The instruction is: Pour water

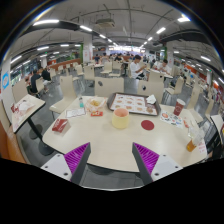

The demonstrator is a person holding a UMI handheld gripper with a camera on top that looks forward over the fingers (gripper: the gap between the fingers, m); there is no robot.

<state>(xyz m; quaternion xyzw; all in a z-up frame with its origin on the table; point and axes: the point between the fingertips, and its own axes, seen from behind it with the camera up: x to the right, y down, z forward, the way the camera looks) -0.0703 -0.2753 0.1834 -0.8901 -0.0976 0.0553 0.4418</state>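
Observation:
My gripper is open and empty, held above the near edge of a pale table. Its purple pads show at either side with nothing between them. Beyond the fingers, near the table's middle, stands a pale yellow round container. A small red disc lies just right of it. A red cup stands farther right, and a glass with an orange drink stands at the table's right edge.
A flat tray lies behind the yellow container, with a small basket to its left. A red-and-white item lies at the left. More tables, chairs and seated people fill the hall behind.

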